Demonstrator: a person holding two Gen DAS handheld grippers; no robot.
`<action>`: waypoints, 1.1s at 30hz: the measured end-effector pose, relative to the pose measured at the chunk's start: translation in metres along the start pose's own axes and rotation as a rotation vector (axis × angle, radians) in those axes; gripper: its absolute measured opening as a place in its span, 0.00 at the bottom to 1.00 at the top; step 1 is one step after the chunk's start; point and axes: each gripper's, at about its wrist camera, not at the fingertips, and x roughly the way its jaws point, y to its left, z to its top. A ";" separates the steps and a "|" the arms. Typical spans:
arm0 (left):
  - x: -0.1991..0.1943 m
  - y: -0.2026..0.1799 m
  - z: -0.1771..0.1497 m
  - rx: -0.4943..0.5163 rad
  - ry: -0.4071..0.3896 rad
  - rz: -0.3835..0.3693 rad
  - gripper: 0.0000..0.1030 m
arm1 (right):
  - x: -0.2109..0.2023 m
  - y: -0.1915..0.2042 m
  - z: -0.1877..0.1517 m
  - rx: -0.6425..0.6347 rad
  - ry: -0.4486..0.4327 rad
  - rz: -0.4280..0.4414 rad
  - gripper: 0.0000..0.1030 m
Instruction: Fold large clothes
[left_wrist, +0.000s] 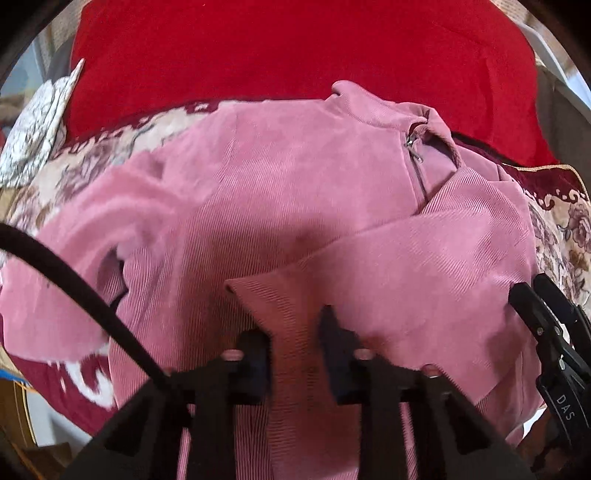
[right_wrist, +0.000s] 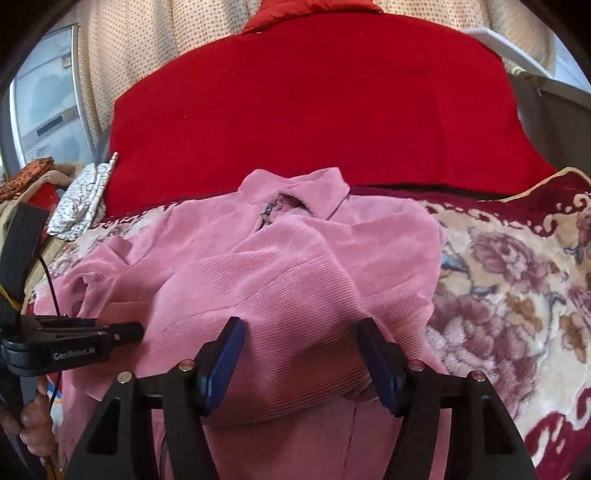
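I have the pink corduroy jacket (right_wrist: 280, 266) lying front-up on the floral blanket (right_wrist: 509, 280) of the bed, collar (right_wrist: 295, 192) toward the red cushion (right_wrist: 314, 110), zip (left_wrist: 415, 155) closed at the neck, and one sleeve (left_wrist: 388, 258) already drawn across the chest. My left gripper (left_wrist: 295, 354) has its fingers clenched on the ribbed cuff (left_wrist: 291, 325) of that sleeve; the cloth runs straight down between the pads. My right gripper (right_wrist: 299, 365) stands with its fingers apart, straddling a raised hump of corduroy near the hem side, and I judge it released rather than gripping, since the blue pads (right_wrist: 225, 354) do not visibly press the cloth. The main risk is in the left pinch: it holds only the cuff's narrow end, so a sharp pull could slip the fabric out or drag the whole body askew on the soft blanket. If the right fingers close where they are, they may bunch several layers at once and set a crease into the fold. The far sleeve (left_wrist: 74, 240) is rumpled at the left edge and could get trapped under. The left unit's cable (left_wrist: 74, 280) hangs close over the cloth and might snag.
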 end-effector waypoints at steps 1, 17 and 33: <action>0.000 -0.002 0.003 0.002 -0.005 -0.012 0.10 | 0.000 -0.001 0.001 0.002 -0.003 -0.009 0.65; -0.059 -0.006 0.047 0.079 -0.225 -0.007 0.06 | -0.003 -0.010 0.011 0.059 -0.026 -0.099 0.66; -0.058 0.042 0.068 0.013 -0.225 0.068 0.20 | 0.015 -0.004 0.024 0.063 -0.008 -0.142 0.67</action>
